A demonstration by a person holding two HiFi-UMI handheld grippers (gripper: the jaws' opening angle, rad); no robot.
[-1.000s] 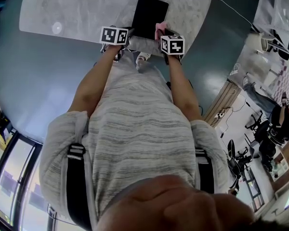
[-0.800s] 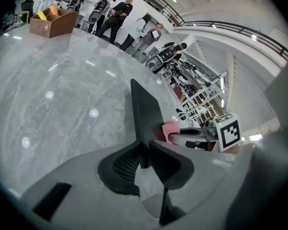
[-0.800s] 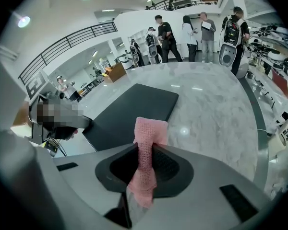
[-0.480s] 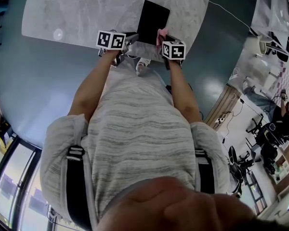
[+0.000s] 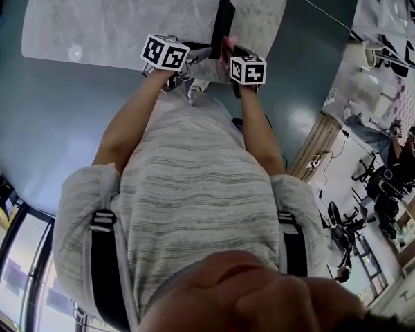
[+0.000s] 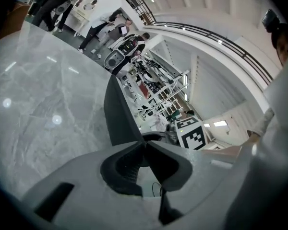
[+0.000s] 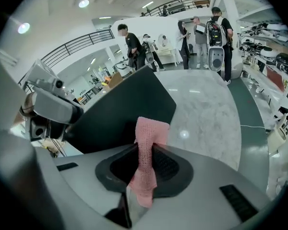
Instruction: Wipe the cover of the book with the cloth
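The black book point(image 5: 222, 18) stands tilted up on its near edge over the marble table point(image 5: 111, 12). My left gripper point(image 5: 202, 50) is shut on the book's near corner. In the left gripper view the dark cover point(image 6: 117, 114) rises from the closed left gripper point(image 6: 145, 144). My right gripper point(image 5: 229, 52) is shut on the pink cloth point(image 5: 227, 45), just right of the book. In the right gripper view the cloth point(image 7: 148, 143) hangs from the right gripper point(image 7: 146, 151), in front of the book's cover point(image 7: 115, 111). The cloth's top lies close to the cover; contact is unclear.
The table's near edge runs just ahead of both grippers. Blue-grey floor point(image 5: 48, 116) surrounds the table, and a thin cable point(image 5: 318, 9) lies on it at the right. Several people point(image 7: 221, 32) stand far beyond the table.
The book has gone from lying flat to standing tilted up on edge. The left gripper has closed on its near corner and lifted. The right gripper keeps the cloth beside it.
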